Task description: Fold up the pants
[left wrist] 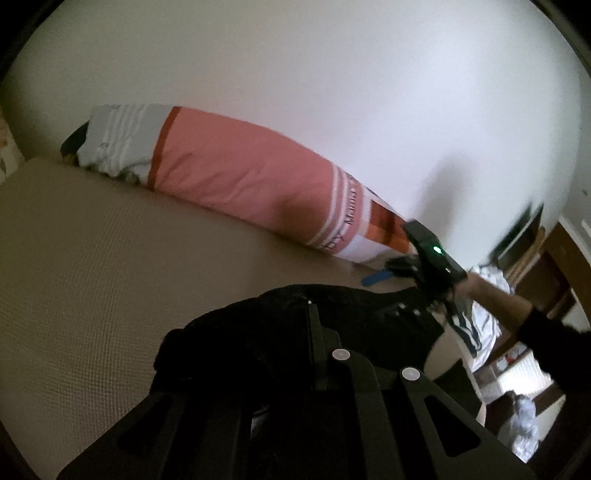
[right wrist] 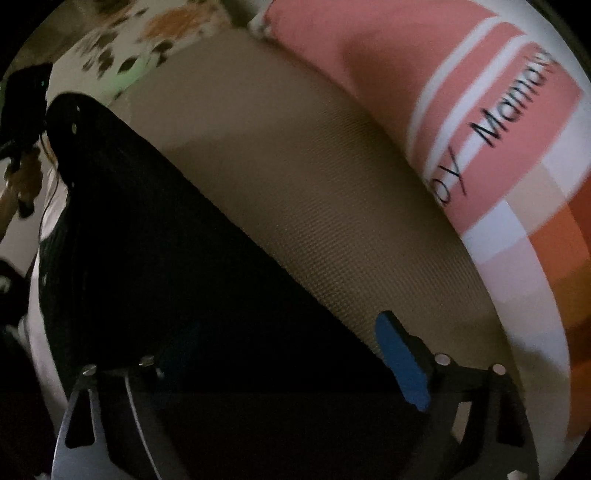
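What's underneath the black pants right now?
The black pants lie on a tan textured mattress, which shows bare beside them up to the pink pillow. Whatever sits directly beneath the dark cloth is covered.

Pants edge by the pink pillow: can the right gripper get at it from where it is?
Probably yes. The right gripper is open, the black pants lie between its fingers, and only bare beige mattress separates that edge from the pillow.

A tan textured mattress [left wrist: 92, 258] carries a long pink pillow [left wrist: 236, 170] along its far edge by the white wall [left wrist: 332, 74]. A leaf-patterned cloth [right wrist: 147, 33] lies beyond the mattress's far corner.
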Available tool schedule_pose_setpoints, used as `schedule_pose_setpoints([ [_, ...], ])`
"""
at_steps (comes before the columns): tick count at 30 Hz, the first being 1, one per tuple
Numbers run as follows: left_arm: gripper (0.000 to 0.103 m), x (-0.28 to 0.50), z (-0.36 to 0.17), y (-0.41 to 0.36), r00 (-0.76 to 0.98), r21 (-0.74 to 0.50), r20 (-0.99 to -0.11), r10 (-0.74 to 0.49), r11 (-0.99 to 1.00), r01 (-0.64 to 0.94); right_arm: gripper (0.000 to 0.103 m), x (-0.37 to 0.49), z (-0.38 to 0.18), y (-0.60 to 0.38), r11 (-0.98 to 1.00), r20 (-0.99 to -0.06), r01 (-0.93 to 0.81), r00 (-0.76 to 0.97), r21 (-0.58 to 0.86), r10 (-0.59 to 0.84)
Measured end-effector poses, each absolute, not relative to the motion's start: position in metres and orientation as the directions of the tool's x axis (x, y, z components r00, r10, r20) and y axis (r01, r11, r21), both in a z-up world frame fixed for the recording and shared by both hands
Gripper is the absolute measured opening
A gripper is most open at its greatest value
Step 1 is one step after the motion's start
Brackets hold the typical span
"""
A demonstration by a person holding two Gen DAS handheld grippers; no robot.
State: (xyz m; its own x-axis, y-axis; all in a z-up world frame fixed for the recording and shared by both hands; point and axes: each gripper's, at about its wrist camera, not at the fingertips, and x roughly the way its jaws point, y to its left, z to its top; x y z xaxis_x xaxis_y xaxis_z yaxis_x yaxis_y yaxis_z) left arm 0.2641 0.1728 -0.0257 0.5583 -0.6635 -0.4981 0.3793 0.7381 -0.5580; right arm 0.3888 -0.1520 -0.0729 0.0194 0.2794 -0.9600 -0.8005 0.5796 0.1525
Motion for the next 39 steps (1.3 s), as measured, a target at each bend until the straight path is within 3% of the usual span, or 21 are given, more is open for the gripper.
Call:
schedule_pose_setpoints([
  [9, 0.007, 0.252, -0.013, 0.172, 0.573, -0.518, -0.51, -0.641, 0.761, 0.39, 0.038, 0.396, -0.1, -0.155, 0.5, -0.977, -0.844, -0.12, 0.195, 0.178],
  [11, 0.007, 0.25, -0.012, 0.169, 0.571, -0.505, -0.52, -0.636, 0.767, 0.395, 0.017, 0.391, -0.103, -0.159, 0.51, -0.982, -0.843, -0.108, 0.174, 0.157],
  [14, 0.007, 0.253, -0.013, 0.167, 0.574, -0.487, -0.535, -0.62, 0.781, 0.391, 0.009, 0.376, -0.101, -0.163, 0.537, -0.991, -0.837, -0.034, 0.101, 0.133],
  [23, 0.007, 0.242, -0.011, 0.168, 0.564, -0.417, -0.591, -0.576, 0.818, 0.397, 0.007, 0.263, -0.038, -0.164, 0.683, -0.915, -0.687, 0.397, -0.249, 0.065],
  [28, 0.008, 0.212, 0.002, 0.164, 0.536, -0.387, -0.6, -0.594, 0.802, 0.455, 0.007, 0.197, 0.003, -0.208, 0.735, -0.867, -0.594, 0.499, -0.328, 0.016],
  [35, 0.009, 0.15, 0.007, 0.159, 0.47, -0.363, -0.627, -0.621, 0.767, 0.529, 0.005, 0.094, 0.025, -0.238, 0.834, -0.858, -0.491, 0.512, -0.254, 0.04],
  [39, 0.01, 0.114, -0.007, 0.162, 0.412, -0.379, -0.665, -0.623, 0.757, 0.532, 0.005, 0.061, 0.003, -0.238, 0.859, -0.888, -0.481, 0.455, -0.175, 0.073],
])
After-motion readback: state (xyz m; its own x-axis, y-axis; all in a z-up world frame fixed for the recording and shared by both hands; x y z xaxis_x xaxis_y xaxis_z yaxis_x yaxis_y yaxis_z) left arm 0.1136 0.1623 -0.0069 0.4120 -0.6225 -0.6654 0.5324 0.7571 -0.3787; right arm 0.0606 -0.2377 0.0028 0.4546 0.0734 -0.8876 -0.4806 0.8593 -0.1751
